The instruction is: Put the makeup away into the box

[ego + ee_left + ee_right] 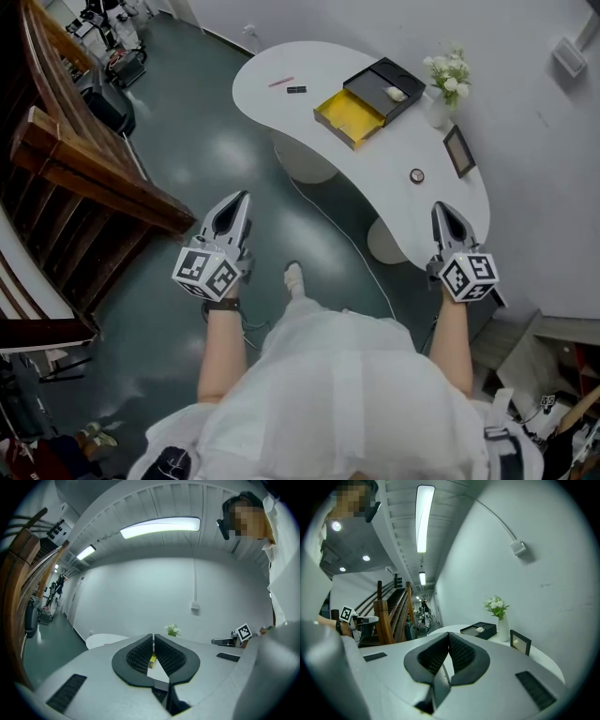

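Judging by looks, the pink pencil [280,82] near the far-left edge of the surface [356,173] is light, stiff and best pinched mid-length; left gripper [241,197] and right gripper [440,207] jaws sit together, empty.

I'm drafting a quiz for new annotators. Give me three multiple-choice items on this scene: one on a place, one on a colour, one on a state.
1. Where is the flower vase? A. on the floor; B. on the white table by the black box; C. on the stairs.
2. What colour is the shallow tray beside the black box? A. yellow; B. red; C. green.
3. How are the right gripper's jaws? A. wide apart; B. clamped on a brush; C. together, empty.
Answers: B, seen from above; A, plainly yellow in the head view; C, its own view shows the pads meeting on nothing.
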`<action>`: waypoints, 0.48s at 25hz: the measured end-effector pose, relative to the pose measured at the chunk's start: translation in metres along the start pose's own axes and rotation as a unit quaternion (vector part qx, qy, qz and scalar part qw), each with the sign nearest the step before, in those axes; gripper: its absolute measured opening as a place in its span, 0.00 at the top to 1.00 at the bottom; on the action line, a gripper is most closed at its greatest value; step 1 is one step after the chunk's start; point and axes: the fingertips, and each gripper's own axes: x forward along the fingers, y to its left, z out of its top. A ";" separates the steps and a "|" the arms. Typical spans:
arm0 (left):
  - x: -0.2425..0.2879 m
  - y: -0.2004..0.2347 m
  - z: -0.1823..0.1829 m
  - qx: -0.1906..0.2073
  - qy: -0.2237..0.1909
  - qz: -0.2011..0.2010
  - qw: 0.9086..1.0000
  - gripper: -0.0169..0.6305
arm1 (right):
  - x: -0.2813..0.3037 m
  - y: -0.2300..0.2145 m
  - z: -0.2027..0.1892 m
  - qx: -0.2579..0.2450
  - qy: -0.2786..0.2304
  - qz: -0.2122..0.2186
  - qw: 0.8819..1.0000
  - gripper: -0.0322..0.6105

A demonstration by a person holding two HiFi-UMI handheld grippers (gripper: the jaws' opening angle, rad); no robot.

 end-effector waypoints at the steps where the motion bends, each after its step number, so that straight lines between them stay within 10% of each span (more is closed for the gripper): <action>1: 0.005 0.009 0.001 -0.001 0.000 0.000 1.000 0.93 | 0.010 0.001 0.001 0.000 0.001 -0.001 1.000 0.94; 12: 0.062 0.125 0.033 0.002 -0.002 -0.016 1.000 0.93 | 0.136 0.025 0.028 -0.005 -0.007 -0.017 1.000 0.94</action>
